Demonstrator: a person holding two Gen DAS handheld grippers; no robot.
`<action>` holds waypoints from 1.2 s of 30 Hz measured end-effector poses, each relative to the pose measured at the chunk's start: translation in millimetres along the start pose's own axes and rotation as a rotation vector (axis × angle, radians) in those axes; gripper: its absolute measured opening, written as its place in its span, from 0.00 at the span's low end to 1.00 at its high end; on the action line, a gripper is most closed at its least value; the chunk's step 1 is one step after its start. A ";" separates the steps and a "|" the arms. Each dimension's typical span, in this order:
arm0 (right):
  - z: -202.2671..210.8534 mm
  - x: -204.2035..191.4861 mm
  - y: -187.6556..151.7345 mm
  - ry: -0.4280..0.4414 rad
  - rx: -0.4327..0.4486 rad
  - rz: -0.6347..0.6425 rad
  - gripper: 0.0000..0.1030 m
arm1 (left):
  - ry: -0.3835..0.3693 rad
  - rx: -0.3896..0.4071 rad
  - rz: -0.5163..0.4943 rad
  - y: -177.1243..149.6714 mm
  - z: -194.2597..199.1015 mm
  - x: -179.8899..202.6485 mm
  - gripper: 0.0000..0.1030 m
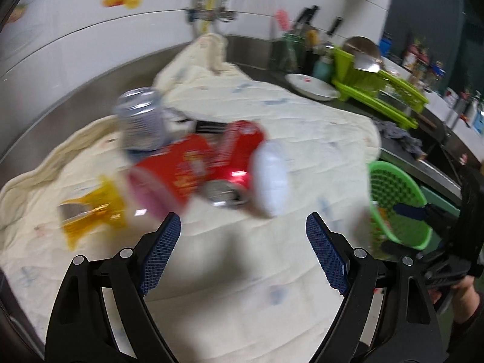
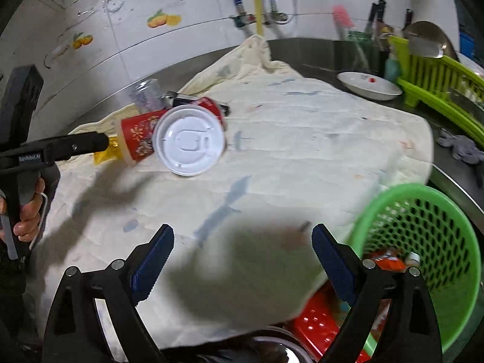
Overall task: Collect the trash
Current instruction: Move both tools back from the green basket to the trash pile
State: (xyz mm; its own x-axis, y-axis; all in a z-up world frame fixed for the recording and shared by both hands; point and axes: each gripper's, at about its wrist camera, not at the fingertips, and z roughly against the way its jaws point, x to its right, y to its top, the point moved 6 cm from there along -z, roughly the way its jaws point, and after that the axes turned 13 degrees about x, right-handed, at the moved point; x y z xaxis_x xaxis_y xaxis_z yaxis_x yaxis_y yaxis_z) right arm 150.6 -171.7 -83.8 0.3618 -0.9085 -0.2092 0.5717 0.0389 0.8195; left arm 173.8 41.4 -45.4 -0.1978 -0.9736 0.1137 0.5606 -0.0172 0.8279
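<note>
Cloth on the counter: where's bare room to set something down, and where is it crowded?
Free: the cloth between the white lid and green basket, up to the white plate. Crowded: far-left cluster of red cup, cans and yellow wrapper.

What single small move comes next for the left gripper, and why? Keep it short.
Probably ease the left gripper forward and down toward the red paper cup. Its jaws are wide and hold nothing, and the cup lies on its side just ahead on the cream cloth, nearest of the pile. The right gripper, also holding nothing, sits beside the green basket.
</note>
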 end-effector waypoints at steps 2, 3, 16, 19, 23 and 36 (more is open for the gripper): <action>-9.8 -6.3 3.9 0.023 -0.007 0.006 0.87 | 0.029 -0.003 0.015 -1.3 3.7 -21.8 0.81; -15.8 -10.5 6.3 0.035 -0.013 0.014 0.87 | 0.048 -0.005 0.026 -2.6 5.2 -34.9 0.81; -79.0 -55.9 27.9 0.129 -0.055 0.125 0.88 | 0.192 -0.039 0.048 -16.7 5.8 -127.6 0.85; -96.2 -63.0 30.6 0.146 -0.069 0.139 0.89 | 0.212 -0.046 0.052 -17.8 0.4 -139.3 0.89; -114.9 -67.8 32.5 0.153 -0.082 0.163 0.90 | 0.218 -0.048 0.080 -19.0 -5.7 -152.8 0.90; -132.1 -54.0 28.2 0.116 -0.070 0.147 0.91 | 0.194 -0.062 0.123 -24.6 -33.9 -169.3 0.92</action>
State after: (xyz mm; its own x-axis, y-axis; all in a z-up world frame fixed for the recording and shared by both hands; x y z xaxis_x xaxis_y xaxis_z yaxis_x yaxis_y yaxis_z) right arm 244.5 -66.7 -119.9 0.5251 -0.8371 -0.1534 0.5546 0.2000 0.8077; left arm 220.7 199.0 -103.7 0.0300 -0.9947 0.0986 0.6205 0.0959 0.7783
